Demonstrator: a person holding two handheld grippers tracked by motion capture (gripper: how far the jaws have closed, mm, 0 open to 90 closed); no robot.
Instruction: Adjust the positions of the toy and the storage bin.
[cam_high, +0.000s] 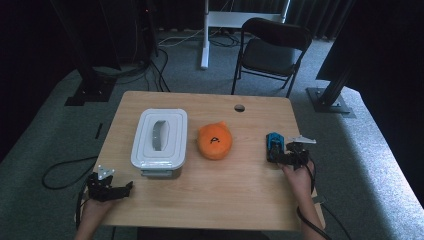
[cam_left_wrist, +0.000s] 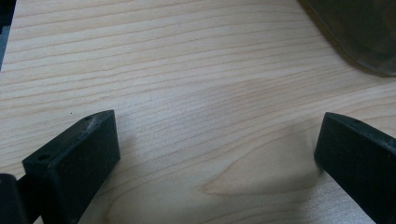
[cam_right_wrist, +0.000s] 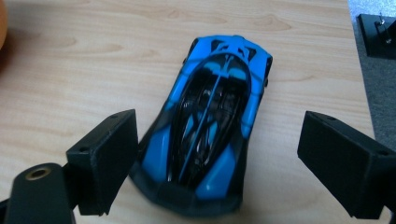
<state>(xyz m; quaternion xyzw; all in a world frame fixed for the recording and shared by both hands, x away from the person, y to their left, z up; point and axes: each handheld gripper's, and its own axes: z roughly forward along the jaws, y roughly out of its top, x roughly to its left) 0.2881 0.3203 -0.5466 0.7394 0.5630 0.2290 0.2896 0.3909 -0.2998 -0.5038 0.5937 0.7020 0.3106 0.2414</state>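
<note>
At the near left corner of the tabletop (cam_high: 215, 200) the left tongs (cam_high: 125, 188) rest with jaws spread wide over bare wood, pinching nothing. Just beyond them stands a white lidded box (cam_high: 160, 142), and to its right, near the middle, lies an orange plush toy (cam_high: 215, 141). Farther right, the right tongs (cam_right_wrist: 217, 154) are spread around the rear of a blue and black toy car (cam_right_wrist: 210, 126), which sits flat on the wood near the right edge; the left jaw is just beside its flank, the right jaw well apart.

Right tongs (cam_high: 278, 151) at the blue toy car (cam_high: 273, 143) on the table (cam_high: 210, 200).
</note>
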